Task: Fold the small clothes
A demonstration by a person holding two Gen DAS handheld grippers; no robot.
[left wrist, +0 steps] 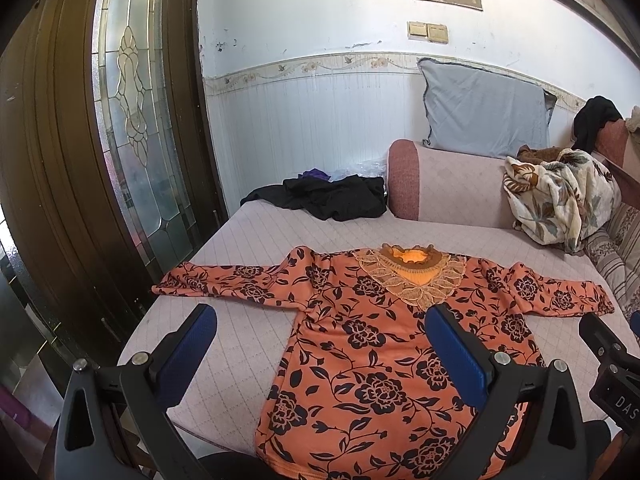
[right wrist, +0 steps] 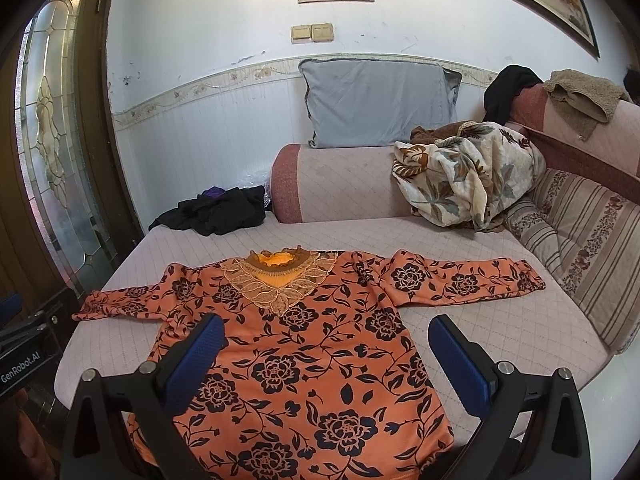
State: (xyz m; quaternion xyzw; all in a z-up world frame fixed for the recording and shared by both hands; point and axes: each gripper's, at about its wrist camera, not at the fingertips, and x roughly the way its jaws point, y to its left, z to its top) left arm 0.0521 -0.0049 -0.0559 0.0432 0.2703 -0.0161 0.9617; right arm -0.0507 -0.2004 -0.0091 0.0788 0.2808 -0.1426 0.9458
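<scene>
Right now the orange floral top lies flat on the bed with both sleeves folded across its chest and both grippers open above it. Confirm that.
Not quite: the orange floral top lies flat, but both sleeves stretch straight out to the sides, unfolded, as the right wrist view shows. The left gripper and right gripper are open above it.

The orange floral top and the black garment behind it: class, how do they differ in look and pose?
The orange floral top lies spread flat with both sleeves stretched out; the black garment sits crumpled in a heap. The top is patterned with dark flowers and has a lace collar; the black garment is plain. The top lies nearer the cameras, the black garment at the far corner. Both rest on the same quilted cover.
</scene>
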